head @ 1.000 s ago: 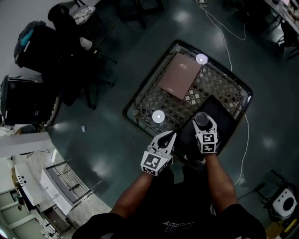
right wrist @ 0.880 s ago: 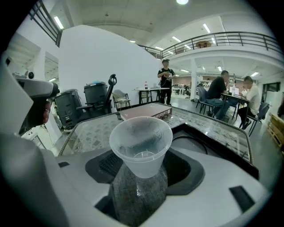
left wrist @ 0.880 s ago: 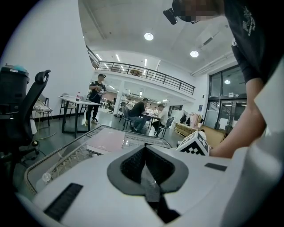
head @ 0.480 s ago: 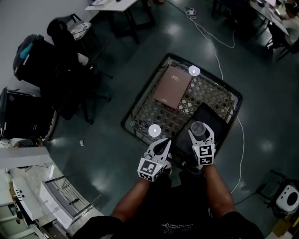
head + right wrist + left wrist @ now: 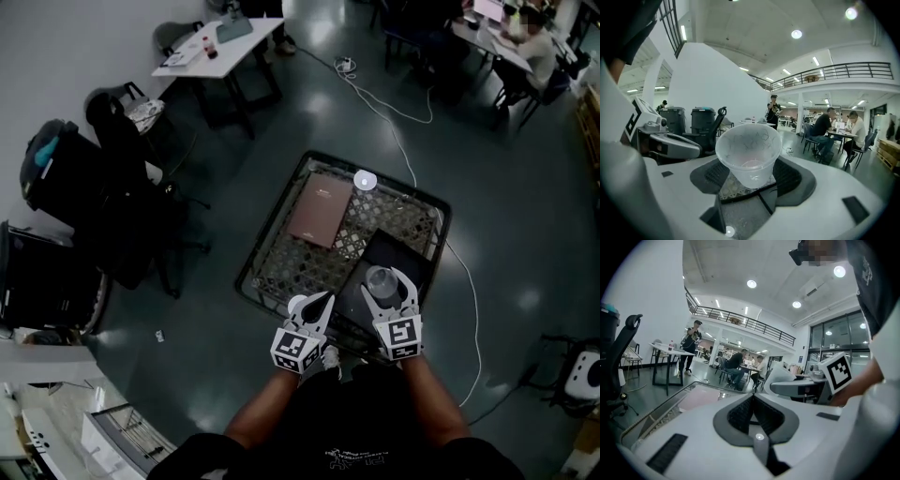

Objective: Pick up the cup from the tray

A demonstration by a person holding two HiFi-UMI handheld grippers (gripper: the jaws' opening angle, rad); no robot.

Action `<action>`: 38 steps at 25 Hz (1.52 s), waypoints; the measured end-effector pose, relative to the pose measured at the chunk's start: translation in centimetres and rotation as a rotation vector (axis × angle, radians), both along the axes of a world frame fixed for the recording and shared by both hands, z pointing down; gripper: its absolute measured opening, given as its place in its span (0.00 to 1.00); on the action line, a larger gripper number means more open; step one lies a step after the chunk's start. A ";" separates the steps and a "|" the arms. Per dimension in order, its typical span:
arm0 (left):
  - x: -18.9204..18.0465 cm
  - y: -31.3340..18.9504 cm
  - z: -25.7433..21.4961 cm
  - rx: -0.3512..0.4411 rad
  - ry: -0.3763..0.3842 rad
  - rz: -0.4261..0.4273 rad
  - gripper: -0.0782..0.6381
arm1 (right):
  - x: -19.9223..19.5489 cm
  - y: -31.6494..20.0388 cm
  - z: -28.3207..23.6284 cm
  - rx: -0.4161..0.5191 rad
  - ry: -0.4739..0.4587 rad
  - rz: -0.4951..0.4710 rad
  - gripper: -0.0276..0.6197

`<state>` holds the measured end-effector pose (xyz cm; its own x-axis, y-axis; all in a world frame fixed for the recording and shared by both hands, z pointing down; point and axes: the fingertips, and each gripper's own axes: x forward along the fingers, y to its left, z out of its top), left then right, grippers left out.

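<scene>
The cup [image 5: 749, 152], a frosted, translucent plastic tumbler that tapers to its base, stands upright with its mouth up. The right gripper [image 5: 385, 278] clamps it between wide-spread jaws, over the near part of the flat black tray [image 5: 414, 255]. The left gripper [image 5: 322, 300] hangs beside it, jaws pressed together on nothing. The tray lies on a dark-rimmed lattice surface [image 5: 272, 216]. A brown book [image 5: 322, 208] lies well apart, with bare lattice between.
</scene>
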<state>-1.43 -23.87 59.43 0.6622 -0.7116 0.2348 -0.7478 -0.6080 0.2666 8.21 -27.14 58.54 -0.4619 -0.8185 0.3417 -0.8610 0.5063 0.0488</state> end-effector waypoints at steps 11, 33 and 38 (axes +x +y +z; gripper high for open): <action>3.7 -2.7 -6.5 0.145 0.013 0.075 0.12 | 4.9 2.4 -6.3 0.067 -0.074 0.207 0.49; 4.5 -1.0 -8.5 0.299 -0.155 0.178 0.12 | 5.6 4.0 -8.6 0.139 -0.059 0.258 0.48; 4.4 -1.5 -9.2 0.328 -0.171 0.180 0.12 | 5.5 3.2 -9.2 0.146 -0.052 0.246 0.48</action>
